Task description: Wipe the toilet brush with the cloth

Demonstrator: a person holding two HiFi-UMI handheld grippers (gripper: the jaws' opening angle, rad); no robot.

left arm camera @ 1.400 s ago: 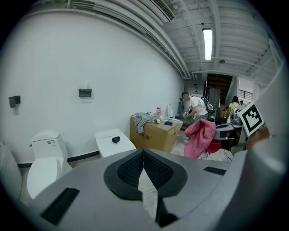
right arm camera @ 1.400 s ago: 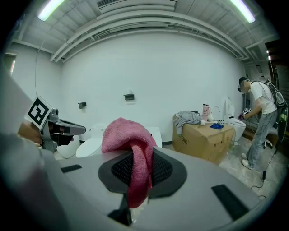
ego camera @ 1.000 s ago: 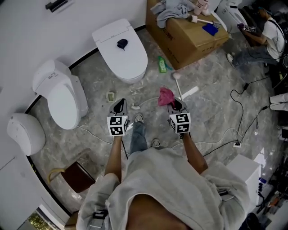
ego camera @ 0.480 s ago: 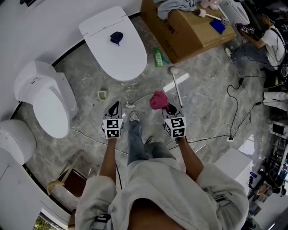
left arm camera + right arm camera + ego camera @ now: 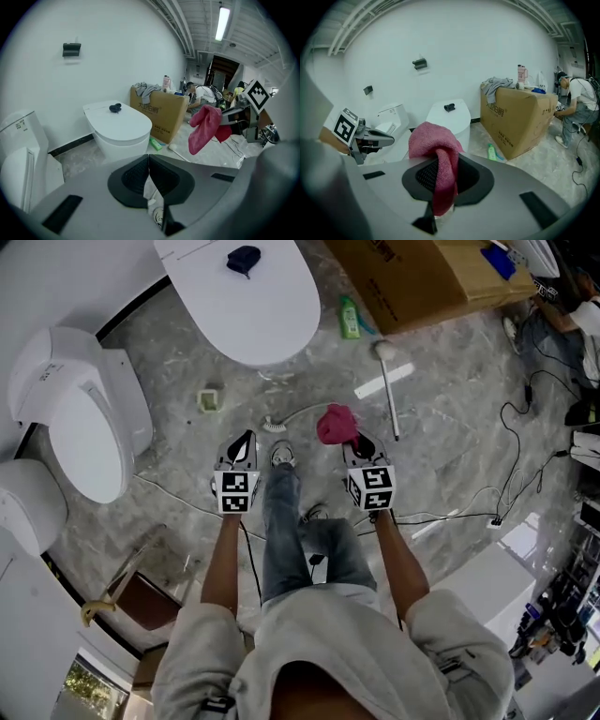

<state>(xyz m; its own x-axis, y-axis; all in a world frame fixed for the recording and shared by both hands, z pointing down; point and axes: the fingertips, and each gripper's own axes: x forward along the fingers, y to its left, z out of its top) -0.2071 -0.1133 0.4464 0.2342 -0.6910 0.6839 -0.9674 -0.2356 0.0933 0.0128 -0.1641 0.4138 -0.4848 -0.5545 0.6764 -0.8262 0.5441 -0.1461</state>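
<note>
The toilet brush [image 5: 386, 385] lies on the marble floor, white head toward the box, thin handle pointing back at me; it also shows low in the left gripper view [image 5: 176, 151]. My right gripper [image 5: 361, 444] is shut on a pink cloth [image 5: 336, 424], which bulges out over its jaws [image 5: 433, 138] and hangs just left of the brush handle's near end. My left gripper [image 5: 242, 446] is shut with nothing in it [image 5: 148, 168], and sits level with the right one, on the far side of my leg. From the left gripper view the cloth [image 5: 206, 129] dangles from the right gripper [image 5: 236, 115].
A white toilet [image 5: 253, 296] with a small dark object on its lid stands ahead; another toilet [image 5: 75, 418] is at the left. A cardboard box [image 5: 422, 277] and green bottle [image 5: 349, 317] are beyond the brush. Cables [image 5: 525, 427] trail at the right. My shoe [image 5: 282, 456] is between the grippers.
Both grippers have come down together toward the floor, and my head has followed. The cloth stays in the right gripper and now hangs closer to the brush handle.
</note>
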